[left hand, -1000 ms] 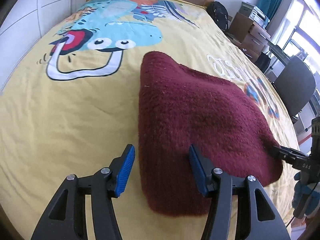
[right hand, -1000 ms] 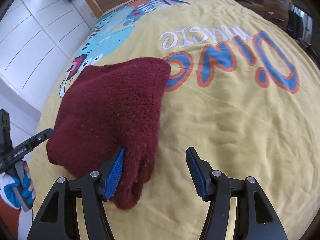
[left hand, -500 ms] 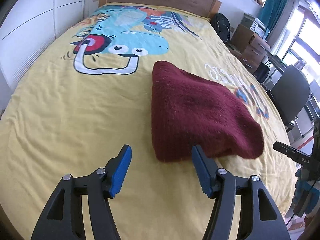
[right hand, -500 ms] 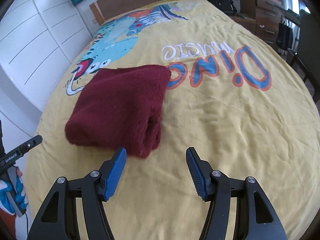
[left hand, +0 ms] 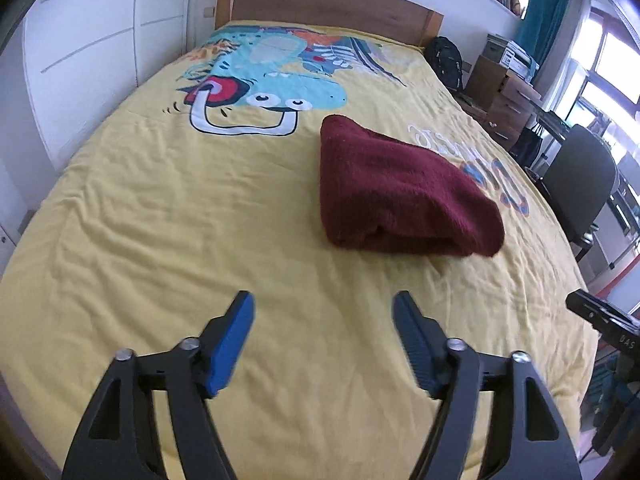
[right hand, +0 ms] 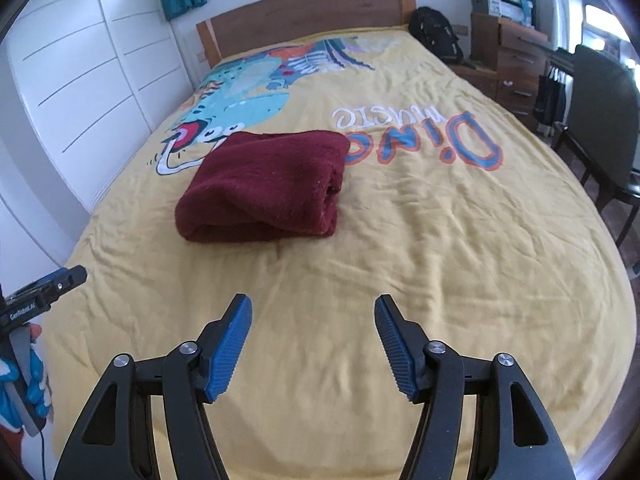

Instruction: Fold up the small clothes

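Both grippers have backed off the folded jumper [left hand: 400, 196], which a second ago lay between their jaws. The left gripper [left hand: 323, 320] and right gripper [right hand: 312, 320] now hang over bare yellow cover [left hand: 160, 220], jaws opening wide with nothing between them. Only the right view shows the jumper's layered end. It lies mid-bed, well ahead of both, beside the dinosaur print [right hand: 240, 96]

Dark red fuzzy garment [left hand: 400, 192], folded into thick bundle, lying mid-bed
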Demonstrator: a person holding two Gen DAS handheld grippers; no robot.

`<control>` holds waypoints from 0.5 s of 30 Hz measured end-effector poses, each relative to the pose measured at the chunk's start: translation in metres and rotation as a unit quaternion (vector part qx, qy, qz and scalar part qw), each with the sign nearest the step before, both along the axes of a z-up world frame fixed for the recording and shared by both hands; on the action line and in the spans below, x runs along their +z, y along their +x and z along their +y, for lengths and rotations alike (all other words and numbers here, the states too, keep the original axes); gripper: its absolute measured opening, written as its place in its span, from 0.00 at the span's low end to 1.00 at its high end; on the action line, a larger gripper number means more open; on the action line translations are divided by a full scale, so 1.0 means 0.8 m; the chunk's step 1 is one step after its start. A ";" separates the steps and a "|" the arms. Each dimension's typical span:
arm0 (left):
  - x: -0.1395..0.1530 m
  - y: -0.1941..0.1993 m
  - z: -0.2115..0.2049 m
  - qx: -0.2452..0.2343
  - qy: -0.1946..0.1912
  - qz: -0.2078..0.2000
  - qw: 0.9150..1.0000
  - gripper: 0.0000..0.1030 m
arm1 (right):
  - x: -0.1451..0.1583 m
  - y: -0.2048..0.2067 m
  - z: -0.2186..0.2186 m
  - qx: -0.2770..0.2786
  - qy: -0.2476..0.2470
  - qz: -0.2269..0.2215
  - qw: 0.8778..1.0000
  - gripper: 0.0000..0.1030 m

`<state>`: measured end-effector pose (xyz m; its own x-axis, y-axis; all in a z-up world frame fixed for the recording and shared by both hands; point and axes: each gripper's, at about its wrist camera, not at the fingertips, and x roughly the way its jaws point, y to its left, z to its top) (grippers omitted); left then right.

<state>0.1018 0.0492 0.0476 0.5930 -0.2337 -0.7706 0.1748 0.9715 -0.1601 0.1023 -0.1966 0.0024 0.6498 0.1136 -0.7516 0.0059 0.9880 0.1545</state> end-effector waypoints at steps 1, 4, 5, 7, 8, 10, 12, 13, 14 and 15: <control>0.001 -0.009 0.000 0.001 0.005 -0.007 1.000 0.80 | 0.003 -0.013 0.004 -0.005 -0.004 -0.007 1.000 0.70; 0.007 -0.037 -0.001 0.004 0.026 -0.028 0.999 0.84 | 0.008 -0.037 0.008 -0.015 -0.006 -0.018 1.000 0.76; 0.010 -0.047 -0.003 0.006 0.032 -0.036 0.999 0.85 | 0.010 -0.046 0.010 -0.018 -0.007 -0.023 1.000 0.78; 0.013 -0.062 -0.004 0.007 0.039 -0.049 0.998 0.93 | 0.013 -0.059 0.014 -0.022 -0.016 -0.030 0.999 0.80; 0.014 -0.068 -0.005 0.007 0.042 -0.054 0.998 0.96 | 0.015 -0.064 0.015 -0.024 -0.020 -0.033 0.999 0.81; 0.014 -0.082 -0.007 0.007 0.045 -0.061 0.997 0.99 | 0.018 -0.075 0.018 -0.027 -0.025 -0.039 0.999 0.91; 0.013 -0.091 -0.008 0.008 0.050 -0.065 0.997 0.99 | 0.022 -0.085 0.021 -0.031 -0.033 -0.047 0.998 1.00; 0.013 -0.095 -0.010 0.008 0.052 -0.067 0.996 0.99 | 0.024 -0.089 0.021 -0.031 -0.038 -0.053 0.997 1.00; 0.012 -0.101 -0.011 0.009 0.054 -0.069 0.996 0.99 | 0.026 -0.092 0.022 -0.031 -0.042 -0.056 0.997 1.00; 0.012 -0.105 -0.009 0.010 0.054 -0.071 0.996 0.99 | 0.027 -0.096 0.023 -0.032 -0.047 -0.061 0.997 1.00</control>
<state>0.0180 0.0416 0.0574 0.7016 -0.1401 -0.6987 0.1677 0.9854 -0.0292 0.0254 -0.1782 0.0241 0.7401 0.0013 -0.6725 0.0563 0.9964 0.0639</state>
